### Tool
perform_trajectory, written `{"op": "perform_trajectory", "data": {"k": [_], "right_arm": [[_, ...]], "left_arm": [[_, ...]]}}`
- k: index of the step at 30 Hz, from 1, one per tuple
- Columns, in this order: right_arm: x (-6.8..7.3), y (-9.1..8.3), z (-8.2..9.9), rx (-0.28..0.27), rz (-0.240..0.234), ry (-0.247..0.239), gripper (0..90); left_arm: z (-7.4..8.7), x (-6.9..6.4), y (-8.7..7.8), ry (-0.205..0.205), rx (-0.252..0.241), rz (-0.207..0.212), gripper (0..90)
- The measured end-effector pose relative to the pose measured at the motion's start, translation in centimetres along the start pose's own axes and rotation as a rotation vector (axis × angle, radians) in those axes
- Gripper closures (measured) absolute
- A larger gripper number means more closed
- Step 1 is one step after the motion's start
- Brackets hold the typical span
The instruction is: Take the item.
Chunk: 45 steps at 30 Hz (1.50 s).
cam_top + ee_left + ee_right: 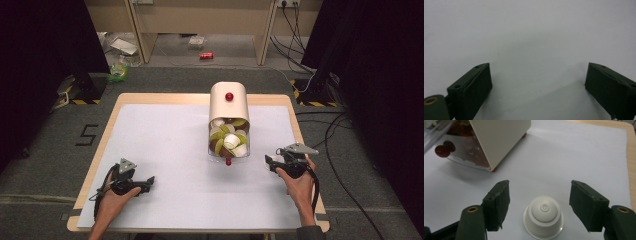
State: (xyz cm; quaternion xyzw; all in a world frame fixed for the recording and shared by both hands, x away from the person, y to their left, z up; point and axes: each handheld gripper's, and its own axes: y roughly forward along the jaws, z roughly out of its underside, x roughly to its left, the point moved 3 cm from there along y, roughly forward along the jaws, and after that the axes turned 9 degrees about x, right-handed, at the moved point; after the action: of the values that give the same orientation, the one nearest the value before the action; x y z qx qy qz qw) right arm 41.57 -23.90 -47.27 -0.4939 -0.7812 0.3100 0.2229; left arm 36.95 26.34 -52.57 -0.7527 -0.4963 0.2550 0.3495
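We see the cream dispenser [229, 107] at upper centre of the table [165, 150], its open front packed with capsules. At lower right, our right gripper [539, 203] stands apart around a white capsule [543, 218], inverted, untouched. The left gripper [537, 82], lower left, gapes empty. The capsule's underside is hidden.

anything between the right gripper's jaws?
Yes: a white coffee capsule stands upside down on the white sheet between the right gripper's open jaws, untouched, per right gripper view.
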Motion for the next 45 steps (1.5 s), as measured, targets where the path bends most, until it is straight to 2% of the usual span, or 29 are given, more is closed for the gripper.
{"op": "perform_trajectory", "data": {"k": [6,17,20,26,45], "right_arm": [[0.5,-0.9,0.0,-0.027,-0.007,-0.006,33.1],[1.6,-1.6,0.1,-0.039,-0.033,-0.028,32.9],[2.0,-2.1,0.3,-0.033,-0.055,-0.036,31.2],[2.1,-2.8,0.6,-0.049,-0.048,-0.035,31.0],[3.2,-3.9,1.0,-0.065,-0.077,-0.059,29.1]], "left_arm": [[0.0,0.0,0.0,0.0,0.0,-0.001,6.3],[0.0,0.0,0.0,0.001,0.002,-0.001,6.2],[0.0,0.0,0.0,0.001,0.0,-0.003,6.2],[0.0,0.0,0.0,0.001,0.001,-0.002,6.2],[0.0,0.0,0.0,0.001,0.001,-0.002,6.2]]}}
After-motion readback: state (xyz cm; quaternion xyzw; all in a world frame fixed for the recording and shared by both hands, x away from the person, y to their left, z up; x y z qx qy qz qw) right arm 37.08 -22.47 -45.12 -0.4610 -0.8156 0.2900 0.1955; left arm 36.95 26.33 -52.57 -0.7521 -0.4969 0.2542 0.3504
